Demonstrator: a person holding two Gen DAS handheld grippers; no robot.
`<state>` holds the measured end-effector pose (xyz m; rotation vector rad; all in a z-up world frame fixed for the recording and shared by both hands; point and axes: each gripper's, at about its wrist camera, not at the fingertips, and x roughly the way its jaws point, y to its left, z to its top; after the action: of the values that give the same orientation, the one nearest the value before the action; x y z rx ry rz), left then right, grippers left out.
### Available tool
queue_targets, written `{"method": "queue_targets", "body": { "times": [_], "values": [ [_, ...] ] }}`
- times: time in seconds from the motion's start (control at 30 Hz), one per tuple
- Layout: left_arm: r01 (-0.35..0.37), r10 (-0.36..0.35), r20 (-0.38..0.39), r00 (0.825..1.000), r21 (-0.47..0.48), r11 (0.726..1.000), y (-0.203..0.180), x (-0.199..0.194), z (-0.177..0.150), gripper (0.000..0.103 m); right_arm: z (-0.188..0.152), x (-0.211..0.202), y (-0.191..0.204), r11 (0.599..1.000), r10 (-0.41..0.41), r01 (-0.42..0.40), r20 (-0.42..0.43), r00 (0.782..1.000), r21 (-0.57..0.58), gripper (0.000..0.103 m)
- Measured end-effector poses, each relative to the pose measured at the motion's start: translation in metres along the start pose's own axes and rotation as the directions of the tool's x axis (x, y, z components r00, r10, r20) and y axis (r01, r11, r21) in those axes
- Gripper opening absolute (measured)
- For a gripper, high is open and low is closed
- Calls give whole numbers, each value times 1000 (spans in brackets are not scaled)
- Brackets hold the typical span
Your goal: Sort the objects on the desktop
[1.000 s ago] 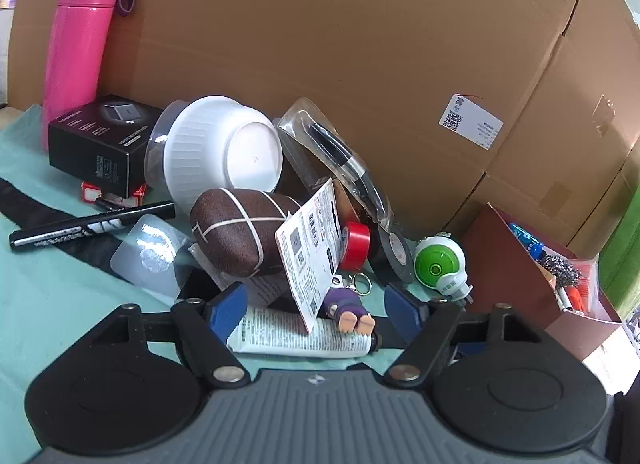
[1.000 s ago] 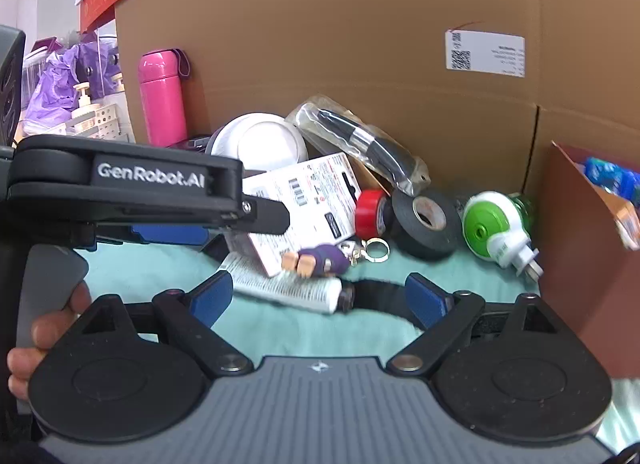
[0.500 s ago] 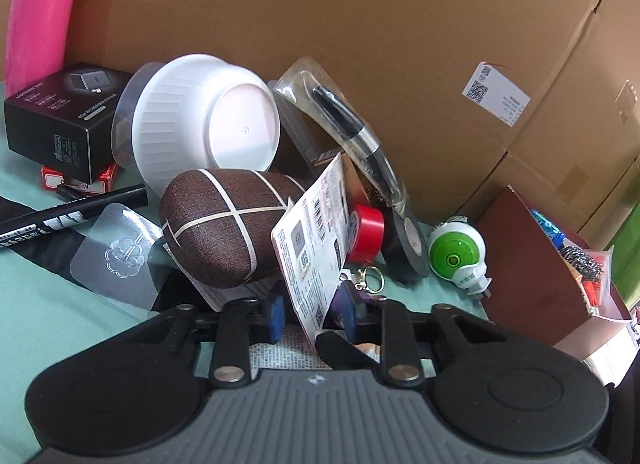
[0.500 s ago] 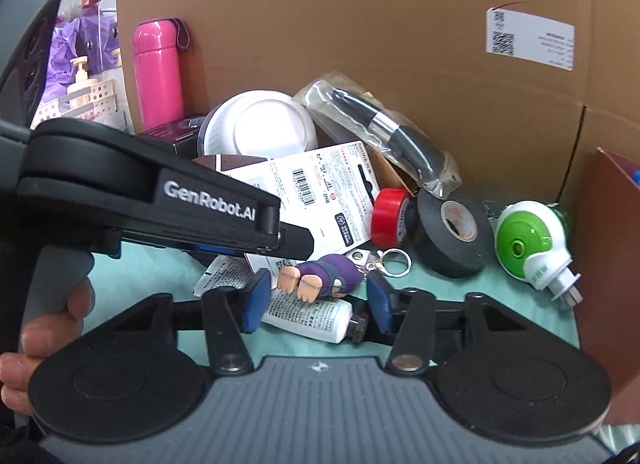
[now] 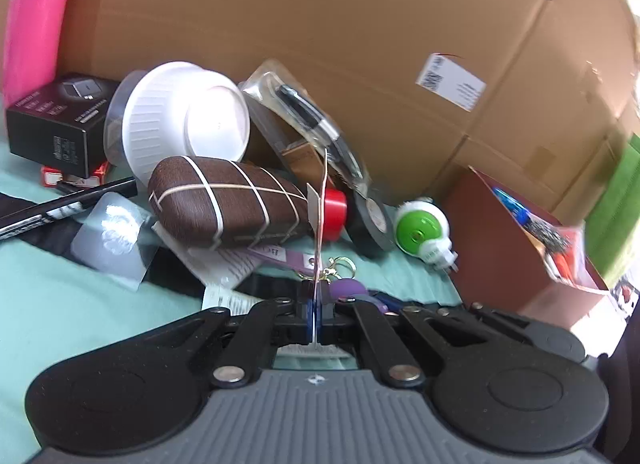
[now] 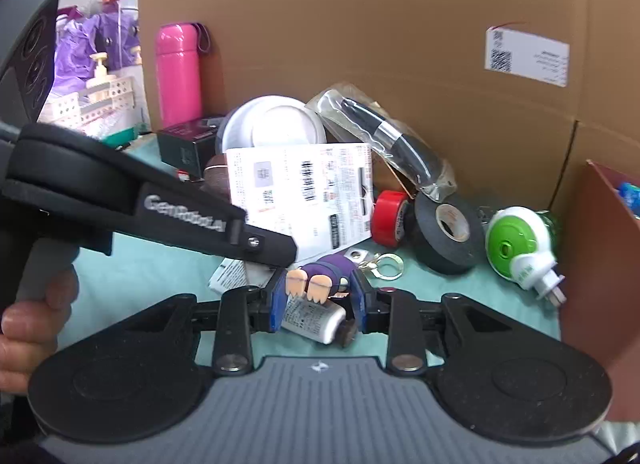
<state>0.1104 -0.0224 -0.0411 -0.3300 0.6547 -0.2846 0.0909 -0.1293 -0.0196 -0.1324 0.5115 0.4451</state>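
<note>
We read "GenRobot.AI" on the left gripper (image 6: pixel 280 260) arm; its jaws have just closed onto one printed barcode card (image 6: pixel 304 191), held on edge. The right gripper (image 6: pixel 320 300), jaws just closing, pinches one purple keychain figure (image 6: pixel 320 278) above a white tube (image 6: pixel 316 320) on the green cloth (image 6: pixel 152 276). Tape rolls: one red tape roll (image 6: pixel 390 217), one black tape roll (image 6: pixel 446 234). One pink flask (image 6: pixel 178 75) stands by the cardboard box (image 6: pixel 360 43).
</note>
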Motion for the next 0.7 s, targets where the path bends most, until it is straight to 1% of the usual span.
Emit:
{"method": "queue_targets", "body": {
  "times": [0.13,0.17,0.3,0.43,0.53,0.6,0.7],
  "values": [
    [31,-31,-10,999,25,999,-4,-23,-15,0,-8,-31,0,1000,22,-22,17,1000,-4,32],
    [38,-38,-16,999,28,999,-4,-28,-19,0,-10,-39,0,1000,26,-26,22,999,-8,29],
    [41,-38,-49,998,55,998,-6,-45,-40,0,-21,-63,1,999,33,-33,18,999,-18,29],
    [31,-25,-90,996,75,997,-7,-53,-60,0,-34,-82,3,999,33,-33,6,999,-17,29],
    [27,-19,-105,994,83,996,-8,-59,-70,0,-47,-96,1,1000,23,-23,-4,1000,0,29],
    [12,-1,-111,994,99,995,-9,-64,-77,3,-56,-104,-2,1000,12,-11,-11,1000,17,29],
    [-5,17,-121,993,102,995,-9,-67,-83,4,-67,-114,-8,999,-9,9,-18,1000,42,29]
  ]
}}
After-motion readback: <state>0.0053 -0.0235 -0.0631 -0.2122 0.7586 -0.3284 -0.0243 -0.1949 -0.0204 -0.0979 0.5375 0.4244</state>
